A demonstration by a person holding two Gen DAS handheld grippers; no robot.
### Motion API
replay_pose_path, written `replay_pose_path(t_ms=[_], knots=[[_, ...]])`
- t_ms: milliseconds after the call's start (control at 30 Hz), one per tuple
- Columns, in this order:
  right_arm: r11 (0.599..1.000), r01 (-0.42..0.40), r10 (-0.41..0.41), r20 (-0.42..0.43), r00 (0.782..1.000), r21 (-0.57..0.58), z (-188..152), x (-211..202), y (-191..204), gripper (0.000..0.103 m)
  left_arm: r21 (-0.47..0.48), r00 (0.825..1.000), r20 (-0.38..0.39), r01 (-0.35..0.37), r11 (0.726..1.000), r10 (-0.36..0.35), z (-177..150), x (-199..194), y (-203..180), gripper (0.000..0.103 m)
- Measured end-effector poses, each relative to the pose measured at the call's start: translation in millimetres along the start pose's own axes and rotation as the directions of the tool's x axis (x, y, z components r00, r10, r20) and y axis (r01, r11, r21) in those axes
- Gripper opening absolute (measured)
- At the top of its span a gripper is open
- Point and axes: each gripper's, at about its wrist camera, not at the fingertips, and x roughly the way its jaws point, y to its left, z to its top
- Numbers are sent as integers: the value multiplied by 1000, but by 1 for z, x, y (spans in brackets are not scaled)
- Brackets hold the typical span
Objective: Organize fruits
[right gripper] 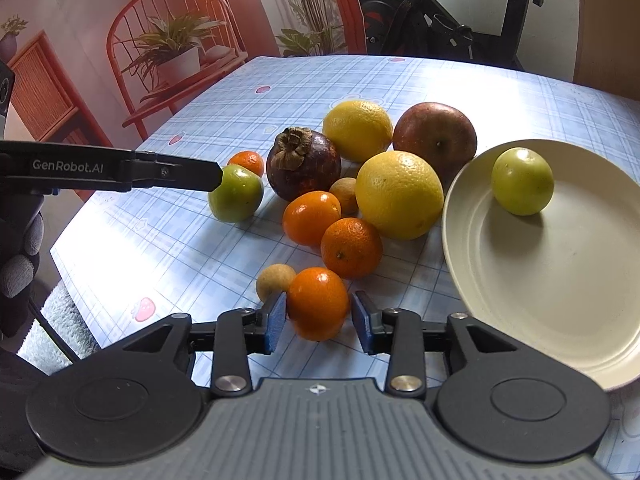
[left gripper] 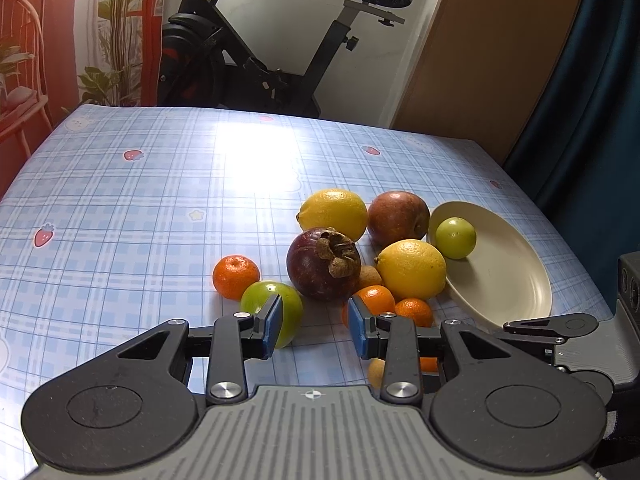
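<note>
1. Orange and glossy, the small mandarin (right gripper: 318,304) sat between the blue pads (right gripper: 276,322) of my right hand-held gripper (right gripper: 319,322). The left pad touched or nearly touched its skin, while the right pad stood just clear, so I had no grip on it yet.
2. Just beside it on the left lay a tan longan (right gripper: 275,281), touching or almost touching the mandarin. Closing well meant keeping that left pad between the two, so only the mandarin got squeezed.
3. I judged the best approach was to centre the fruit across its widest part and close gently, since a round, smooth peel could slip forward out of the pads.
4. Further out lay two more mandarins, two lemons, a mangosteen (right gripper: 304,164) and an apple (right gripper: 435,138), all crowded together on the checked surface (right gripper: 168,248).
5. To the right was the cream plate (right gripper: 560,300), holding one green fruit (right gripper: 522,181) near its far rim; that looked the likely place for the mandarin.
6. My left hand-held gripper (left gripper: 314,322) was partly open and empty, with another green fruit (left gripper: 294,310) just beyond its left pad.
</note>
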Motion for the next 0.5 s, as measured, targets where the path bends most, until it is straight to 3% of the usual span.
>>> replay_pose_path(t_ms=[267,400,500], knots=[[1000,-28,27,42,999,8,-4,-8,-7,37,5,1000,-15,-8,1000,8,-1,5,-7,38],[1000,-26,26,73,997,-9,-6,-15,-9,37,-1,998,-32,54,999,-54,0,12,-12,38],[1000,-20,20,107,994,-7,-6,-22,-13,37,15,998,-53,44,999,-43,1,20,-18,38]])
